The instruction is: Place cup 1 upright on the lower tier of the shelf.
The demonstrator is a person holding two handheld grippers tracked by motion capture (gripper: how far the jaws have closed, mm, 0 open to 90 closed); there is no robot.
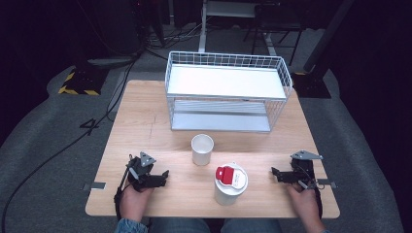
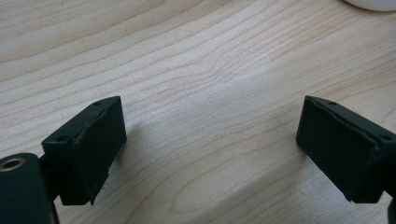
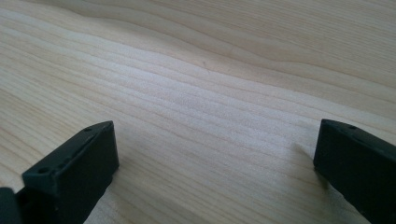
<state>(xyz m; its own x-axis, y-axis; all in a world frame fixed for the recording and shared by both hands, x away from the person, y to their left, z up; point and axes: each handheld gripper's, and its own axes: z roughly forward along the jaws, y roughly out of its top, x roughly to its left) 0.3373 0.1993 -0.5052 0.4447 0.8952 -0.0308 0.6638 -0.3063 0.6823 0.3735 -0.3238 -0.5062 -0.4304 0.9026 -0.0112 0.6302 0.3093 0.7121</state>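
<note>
Find the left gripper [image 1: 163, 175] low over the near left of the light wooden table [image 1: 145, 121], jaws spread wide apart and empty, with only bare wood grain between them in the left gripper view. Find the right gripper [image 1: 274, 173] mirrored at the near right, likewise gaping with nothing held, close above the wood in the right gripper view. Look between the two for the likely objects of the work: a white cylindrical tub with a red-and-white lid [image 1: 230, 183], upright near the front edge, and, just behind it and to its left, an open white paper cup [image 1: 202, 149], also upright and apart from the tub. Note the white two-tier wire rack [image 1: 228, 92] at the far side, well apart from both vessels. Judge the step in hand as the first approach, with nothing grasped yet. To do it well, choose one vessel per gripper: probably the tub for the right, nearest its tips, and the cup for the left. Lift each gripper clear of the wood before moving in, to avoid dragging a jaw. Come in level from the side, jaws straddling the wall at mid-height rather than at the rim of the thin cup, likely prone to buckling. Close gently on the cup and more firmly on the tub, below the lid, to avoid popping it off. Avoid sweeping one vessel into the other on the way in, given the small gap between them.
</note>
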